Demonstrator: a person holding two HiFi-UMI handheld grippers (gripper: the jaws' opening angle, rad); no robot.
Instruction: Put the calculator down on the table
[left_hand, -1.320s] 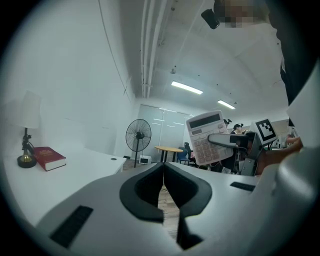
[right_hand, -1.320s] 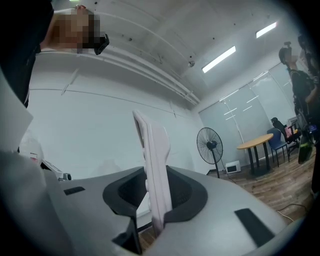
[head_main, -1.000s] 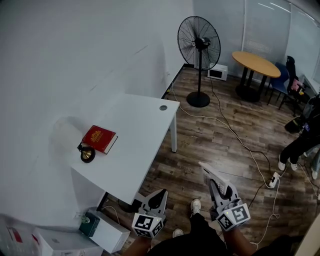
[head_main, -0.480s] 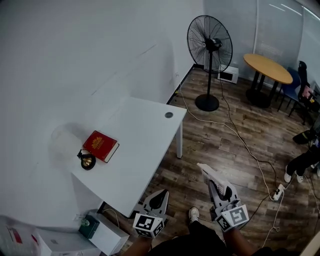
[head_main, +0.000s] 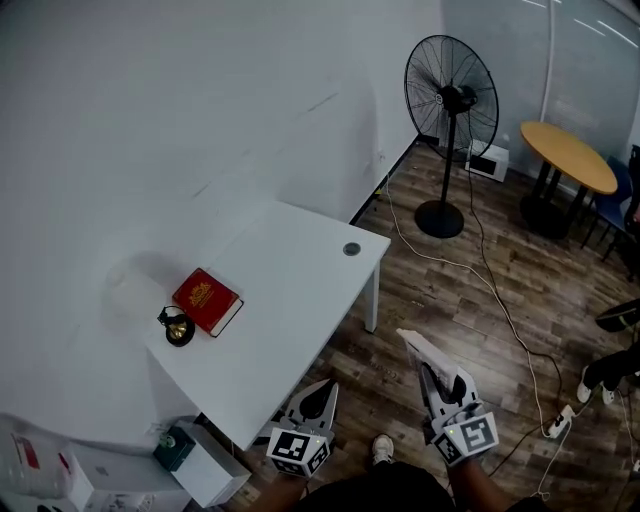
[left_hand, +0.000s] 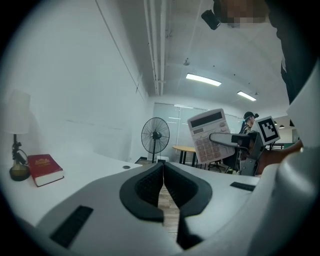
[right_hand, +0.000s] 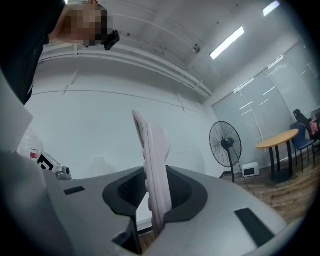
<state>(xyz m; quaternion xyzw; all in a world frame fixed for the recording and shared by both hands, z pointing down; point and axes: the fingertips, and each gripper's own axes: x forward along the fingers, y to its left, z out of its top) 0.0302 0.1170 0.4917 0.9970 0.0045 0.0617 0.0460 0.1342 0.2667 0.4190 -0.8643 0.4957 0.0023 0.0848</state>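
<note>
White-walled office, wood-plank floor; a white tabletop stands against the wall, left of centre in the head view. On it: a red book and, just beside that, a small brass-based lamp. The near and right parts of the top are bare. Pedestal fan and a round wooden table stand further back.

Change over the last second: the tabletop has grown in the head view and slid closer under the camera, and the fan has drifted right. Both grippers kept their places low in the picture. Reads as the person walking up to the tabletop with the load carried steadily. Set-down not yet begun.

Right gripper: fingers closed part-way, clamped on the calculator, which fills the gap between them. Left gripper: fingers pressed together, nothing between.

Calculator is carried over the floor, off the tabletop's near right edge and apart from it. It is a pale off-white desk model, slim and flat, gripped at its lower half so that it stands up out of the fingers. The left gripper view shows its face: dark display strip on top, rows of light keys below. My guess is rigid plastic, easy to lay flat once over bare tabletop.
</note>
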